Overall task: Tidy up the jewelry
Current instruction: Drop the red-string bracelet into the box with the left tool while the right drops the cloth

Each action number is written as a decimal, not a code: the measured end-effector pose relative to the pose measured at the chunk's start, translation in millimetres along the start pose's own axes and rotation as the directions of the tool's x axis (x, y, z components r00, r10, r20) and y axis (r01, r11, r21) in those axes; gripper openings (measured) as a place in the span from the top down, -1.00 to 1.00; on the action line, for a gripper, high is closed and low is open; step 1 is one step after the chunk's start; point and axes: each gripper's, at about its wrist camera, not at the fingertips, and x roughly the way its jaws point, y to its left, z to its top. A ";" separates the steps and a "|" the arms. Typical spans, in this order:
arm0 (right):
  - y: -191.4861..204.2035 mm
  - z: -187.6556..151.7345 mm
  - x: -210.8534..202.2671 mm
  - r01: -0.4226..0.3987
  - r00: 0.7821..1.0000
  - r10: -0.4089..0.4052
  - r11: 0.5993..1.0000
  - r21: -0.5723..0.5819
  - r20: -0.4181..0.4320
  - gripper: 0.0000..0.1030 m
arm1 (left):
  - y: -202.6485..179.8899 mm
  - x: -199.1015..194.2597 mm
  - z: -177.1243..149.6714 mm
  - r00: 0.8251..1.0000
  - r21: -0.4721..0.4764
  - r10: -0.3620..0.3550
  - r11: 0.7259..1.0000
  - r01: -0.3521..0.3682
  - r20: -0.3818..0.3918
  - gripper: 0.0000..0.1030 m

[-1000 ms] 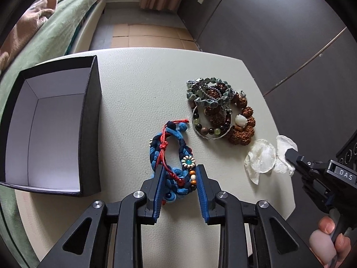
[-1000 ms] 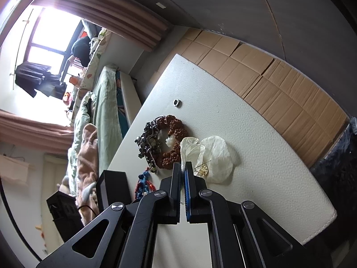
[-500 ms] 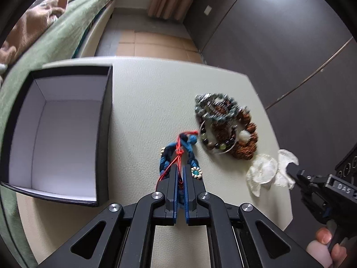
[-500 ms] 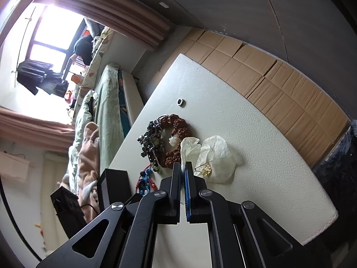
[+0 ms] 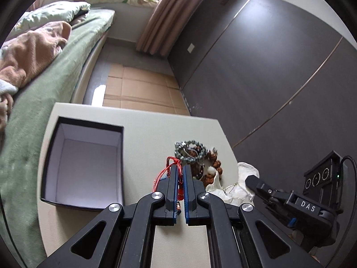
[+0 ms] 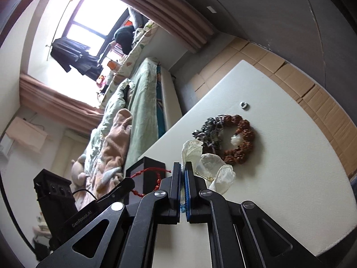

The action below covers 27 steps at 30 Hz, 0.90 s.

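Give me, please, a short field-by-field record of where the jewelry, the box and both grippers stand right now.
left gripper: jaws shut on the blue and red bracelet, lifted off the table
right gripper: jaws shut, empty, near the white pouch
black box: open, empty
bead pile: on the table
small ring: apart, beyond the pile

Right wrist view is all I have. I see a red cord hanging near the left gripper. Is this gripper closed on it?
Observer: Yes. In the left wrist view, the left gripper is shut on the braided bracelet, and its red cord loops out beside the fingers.
Operator: Is the black box open? I see only one corner of it.
Observer: It is open. The black box has no lid on it, and its white inside has nothing in it.
Operator: On which side of the gripper does it stand?
Observer: On the gripper's left, on the table.
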 end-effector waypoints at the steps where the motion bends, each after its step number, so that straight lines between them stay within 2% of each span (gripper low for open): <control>1: 7.0 -1.5 1.2 -0.013 1.000 0.013 1.000 -0.021 0.003 0.90 | 4.1 -5.6 1.1 1.000 -0.004 0.003 1.000 -0.003 0.013 0.93; 7: 35.3 -8.6 9.5 -0.084 0.996 0.085 0.993 -0.085 0.005 0.90 | 28.0 -23.5 10.8 0.997 -0.039 0.043 0.998 -0.041 0.061 0.93; 9: 45.5 -9.5 12.8 -0.113 0.993 0.114 0.989 -0.099 0.006 0.90 | 36.4 -25.9 14.0 0.994 -0.060 0.083 0.995 -0.079 0.066 0.92; 11: 57.3 -10.9 15.8 -0.129 0.991 0.131 0.983 -0.129 0.004 0.90 | 48.8 -27.5 16.9 0.993 -0.105 0.095 0.991 -0.088 0.064 0.90; 12: 61.6 -11.2 17.2 -0.134 0.991 0.136 0.980 -0.145 0.003 0.90 | 53.8 -28.0 18.4 0.994 -0.124 0.091 0.989 -0.083 0.062 0.81; 14: 73.8 -10.9 22.8 -0.155 0.988 0.157 0.973 -0.173 -0.001 0.90 | 63.6 -32.2 19.8 0.991 -0.149 0.116 0.983 -0.105 0.068 0.24; 15: 79.4 -10.9 25.3 -0.165 0.986 0.167 0.969 -0.184 -0.004 0.90 | 67.4 -35.5 20.3 0.988 -0.159 0.131 0.980 -0.117 0.081 -0.41; 17: 88.8 -10.1 32.2 -0.182 0.983 0.183 0.962 -0.203 -0.016 0.90 | 75.2 -47.9 21.1 0.978 -0.189 0.156 0.974 -0.129 0.136 -0.86; 21: 105.2 -10.6 48.6 -0.208 0.978 0.201 0.948 -0.240 -0.052 0.90 | 87.8 -68.6 23.0 0.956 -0.229 0.210 0.960 -0.161 0.206 -0.86; 27: 124.4 -12.9 75.7 -0.262 0.964 0.237 0.929 -0.263 -0.123 0.90 | 108.7 -77.7 25.9 0.935 -0.284 0.286 0.933 -0.221 0.209 -0.86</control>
